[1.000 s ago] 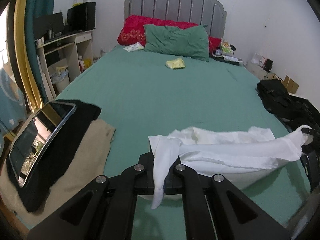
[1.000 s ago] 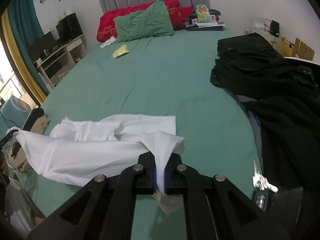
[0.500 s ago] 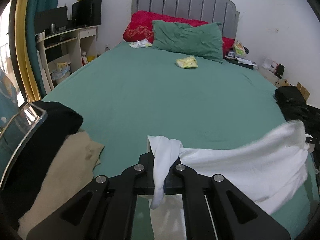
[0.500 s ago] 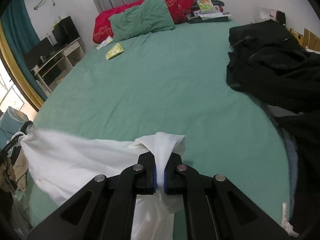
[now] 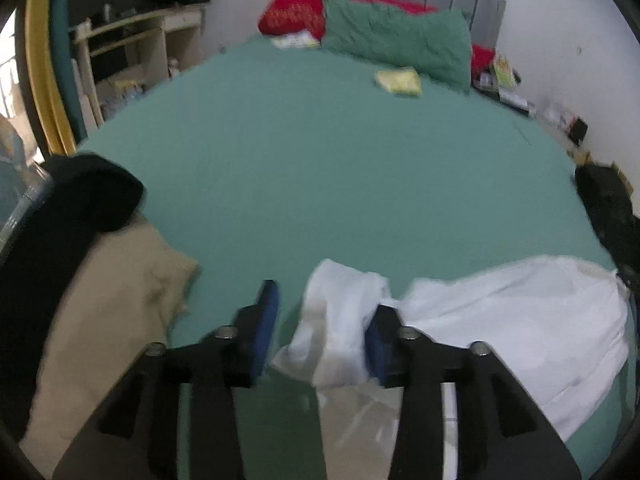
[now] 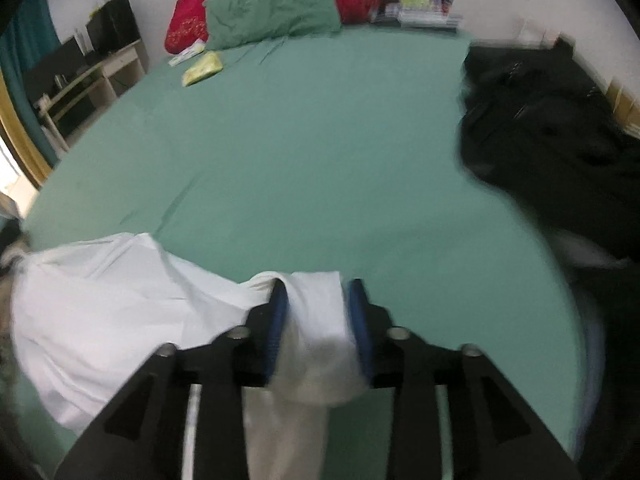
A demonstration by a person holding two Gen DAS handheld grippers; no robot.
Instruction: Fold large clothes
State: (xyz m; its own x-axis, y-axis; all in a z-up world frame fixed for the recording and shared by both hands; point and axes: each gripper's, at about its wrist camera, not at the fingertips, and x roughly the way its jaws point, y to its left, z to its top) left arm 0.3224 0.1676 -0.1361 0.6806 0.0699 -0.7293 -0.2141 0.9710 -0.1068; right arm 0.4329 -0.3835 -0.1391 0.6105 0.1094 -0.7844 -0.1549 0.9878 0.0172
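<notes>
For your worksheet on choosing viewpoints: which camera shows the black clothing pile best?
The right wrist view: the black clothing pile fills its right side, blurred but with folds visible. The left wrist view catches only a dark sliver at its right edge.

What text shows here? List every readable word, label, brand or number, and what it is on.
No text can be read in either view.
Yellow packet on the bed: any print is blurred.
Books and boxes by the headboard: too small and blurred.
Red pillow: gold pattern, no letters legible.
White garment: no label shows.
</notes>
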